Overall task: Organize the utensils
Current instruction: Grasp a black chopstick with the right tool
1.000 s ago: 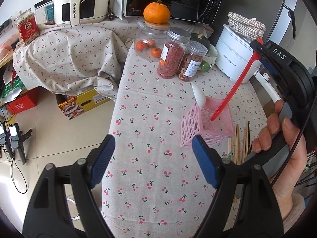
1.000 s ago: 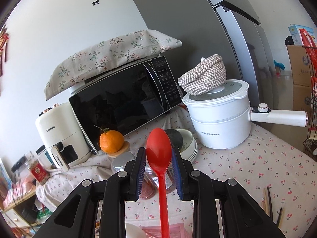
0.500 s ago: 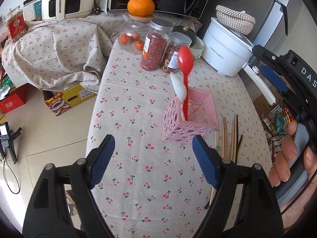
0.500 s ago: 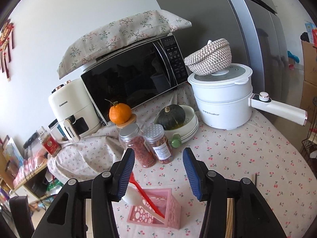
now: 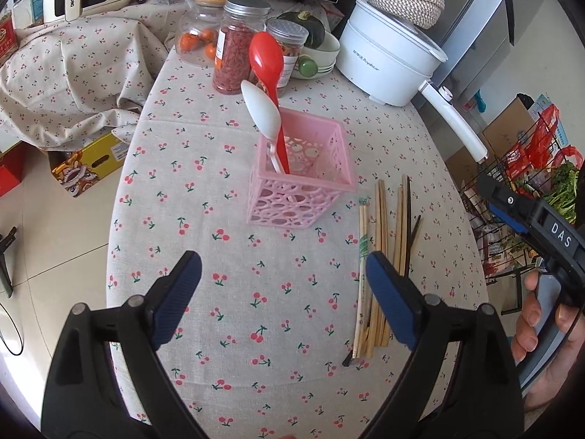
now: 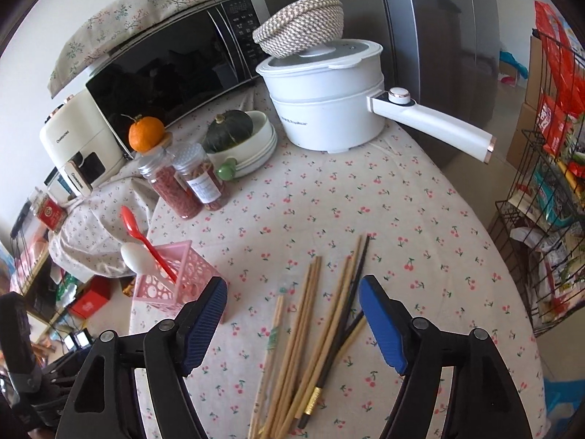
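A pink lattice basket [image 5: 301, 186] stands on the cherry-print tablecloth [image 5: 219, 248]; it also shows in the right wrist view [image 6: 172, 278]. A red spoon [image 5: 268, 73] and a white spoon [image 5: 261, 109] stand in it, leaning back-left. Several wooden and dark chopsticks [image 5: 384, 241] lie loose on the cloth right of the basket, and in the right wrist view [image 6: 314, 333] they lie just ahead of my right gripper [image 6: 292, 329]. My right gripper is open and empty above them. My left gripper [image 5: 283, 300] is open and empty, in front of the basket.
Behind the basket stand two jars [image 5: 239, 44], a glass jar with an orange on it [image 5: 210, 11], stacked bowls with a green squash [image 6: 241, 139], a white electric pot [image 6: 329, 106] with a long handle, and a microwave [image 6: 175, 69]. A wire rack [image 6: 548, 183] stands to the right.
My right gripper let go of the red spoon, which now stands in the basket. It opened wider, drew back and swung down over the chopsticks. My left gripper moved slightly closer to the table.
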A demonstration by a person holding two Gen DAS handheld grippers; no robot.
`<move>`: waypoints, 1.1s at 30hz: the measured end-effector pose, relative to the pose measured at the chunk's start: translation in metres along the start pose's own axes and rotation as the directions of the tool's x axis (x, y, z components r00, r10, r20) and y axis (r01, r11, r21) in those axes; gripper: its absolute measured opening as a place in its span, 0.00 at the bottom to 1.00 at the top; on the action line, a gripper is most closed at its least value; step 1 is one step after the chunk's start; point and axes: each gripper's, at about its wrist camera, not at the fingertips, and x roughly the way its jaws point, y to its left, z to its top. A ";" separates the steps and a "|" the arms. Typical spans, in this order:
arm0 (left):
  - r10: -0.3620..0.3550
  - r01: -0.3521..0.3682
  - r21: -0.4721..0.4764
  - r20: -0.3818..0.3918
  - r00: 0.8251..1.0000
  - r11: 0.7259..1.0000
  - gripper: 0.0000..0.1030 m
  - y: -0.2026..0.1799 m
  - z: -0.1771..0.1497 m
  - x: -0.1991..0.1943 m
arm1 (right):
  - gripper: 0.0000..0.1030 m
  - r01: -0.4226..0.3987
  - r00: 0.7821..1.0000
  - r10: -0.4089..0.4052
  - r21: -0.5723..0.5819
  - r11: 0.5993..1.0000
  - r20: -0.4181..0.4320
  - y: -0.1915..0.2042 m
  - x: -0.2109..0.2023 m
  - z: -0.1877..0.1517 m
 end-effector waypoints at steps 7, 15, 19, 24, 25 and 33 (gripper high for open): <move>0.014 -0.012 0.046 -0.050 0.999 0.999 0.88 -0.018 -0.009 0.015 | 0.74 0.056 0.985 -0.043 0.073 0.996 -0.166 -0.043 0.040 -0.013; 0.007 0.002 0.078 -0.110 0.994 0.997 0.89 -0.032 -0.015 0.033 | 0.73 0.155 0.952 -0.112 0.133 0.979 -0.286 -0.081 0.084 -0.012; -0.005 0.014 0.071 -0.126 0.992 0.997 0.89 -0.035 -0.015 0.038 | 0.51 0.093 0.959 -0.044 0.164 0.982 -0.280 -0.084 0.096 -0.002; -0.028 0.038 0.071 -0.145 0.989 0.997 0.89 -0.044 -0.016 0.044 | 0.25 0.037 0.954 0.019 0.182 0.983 -0.298 -0.076 0.120 0.002; -0.028 0.039 0.072 -0.148 0.989 0.997 0.88 -0.045 -0.016 0.045 | 0.19 0.036 0.952 0.021 0.179 0.983 -0.305 -0.074 0.125 0.001; -0.041 0.056 0.089 -0.160 0.986 0.994 0.86 -0.052 -0.017 0.049 | 0.12 0.095 0.943 -0.060 0.091 0.991 -0.327 -0.058 0.144 0.002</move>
